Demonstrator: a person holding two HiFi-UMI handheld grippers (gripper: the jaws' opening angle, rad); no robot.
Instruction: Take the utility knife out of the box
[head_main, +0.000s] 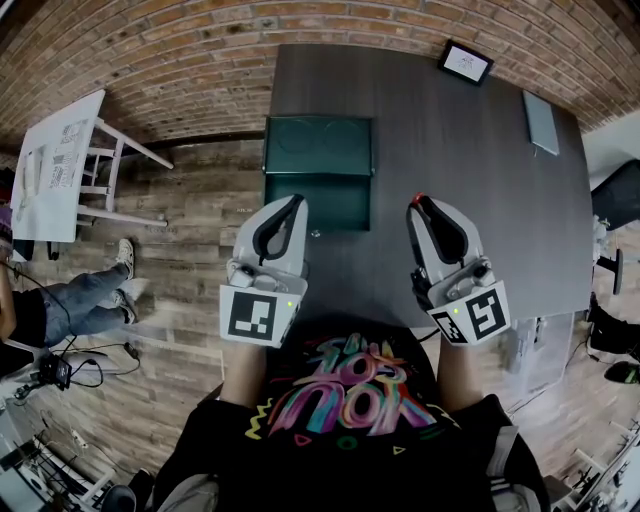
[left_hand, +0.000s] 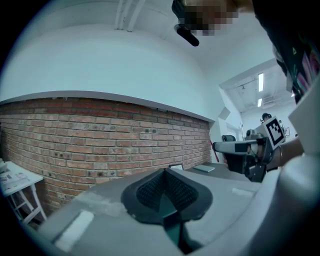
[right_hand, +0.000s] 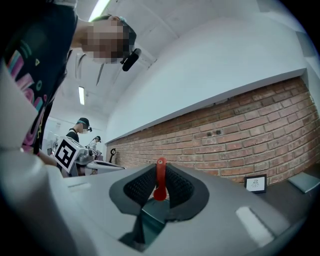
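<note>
**Q:** Two grippers are showing in the head view. How are the hands holding them?

**A:** Both forearms are reaching out from the torso, side by side. Each is pointing its tool toward twelve o'clock over the dark table (head_main: 470, 200), roughly level. The marker cubes are sitting nearest the body. The left gripper (head_main: 296, 200) is lying at nine o'clock of the right gripper (head_main: 420, 203), and the two are staying well apart.

**Q:** What are the jaws doing?

**A:** The left pads are meeting at their tips with nothing between them. The right pads are clenching on the utility knife (right_hand: 160, 182), a slim red piece that is standing upright between them. Its end with a hole is poking just past the fingertips.

**Q:** Where is the knife lying relative to the box?

**A:** The green box (head_main: 318, 190) is resting on the table at ten o'clock of the right gripper's tip. The knife is sitting outside it, clear of its right side. The left gripper's tip is overlapping the box's near left corner, and whether it is touching cannot be told.

**Q:** What else is appearing?

**A:** A small framed card (head_main: 465, 62) is lying toward one o'clock on the table, and a brick wall (head_main: 150, 60) is running behind.
</note>
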